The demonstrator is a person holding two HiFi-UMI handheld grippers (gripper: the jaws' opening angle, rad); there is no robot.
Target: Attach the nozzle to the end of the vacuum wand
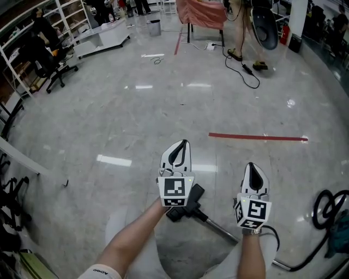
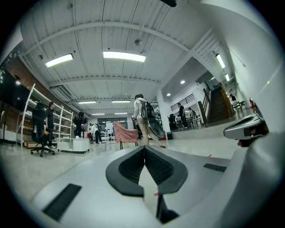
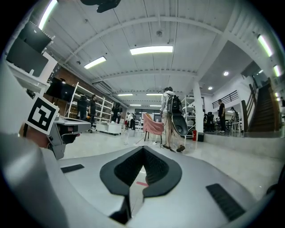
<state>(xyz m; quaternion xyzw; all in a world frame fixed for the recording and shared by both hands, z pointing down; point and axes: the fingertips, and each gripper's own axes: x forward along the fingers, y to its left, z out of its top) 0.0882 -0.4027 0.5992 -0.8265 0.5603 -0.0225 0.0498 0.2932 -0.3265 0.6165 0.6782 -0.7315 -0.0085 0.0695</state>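
Each gripper has a cube with black and white square markers on it, and the white cuff (image 1: 98,271) on the person's left arm has tiny dark letters that are too small to read for sure. The floor is shiny pale grey stone (image 1: 136,114) with lights shining on it. A thin red tape line (image 1: 257,138) is stuck across it, and a loose black cable (image 1: 246,70) lies farther off. The room is big, with long white ceiling lights (image 2: 124,55), tall white shelves (image 1: 38,38) at the left, a black office chair (image 1: 52,60), a pink cloth over a stand (image 1: 203,13), and stairs (image 2: 220,104). People stand far back in the room. The left gripper (image 1: 184,145) has its jaws pressed together at the tips with nothing between them. The right gripper (image 1: 251,165) has its jaws shut tight too, and it is empty. A black plastic vacuum piece (image 1: 188,206) lies on the floor just under the left gripper, partly hidden by its marker cube. A grey metal wand (image 1: 219,229) runs from that piece toward the lower right. A black hose (image 1: 325,206) curls on the floor at the right edge.
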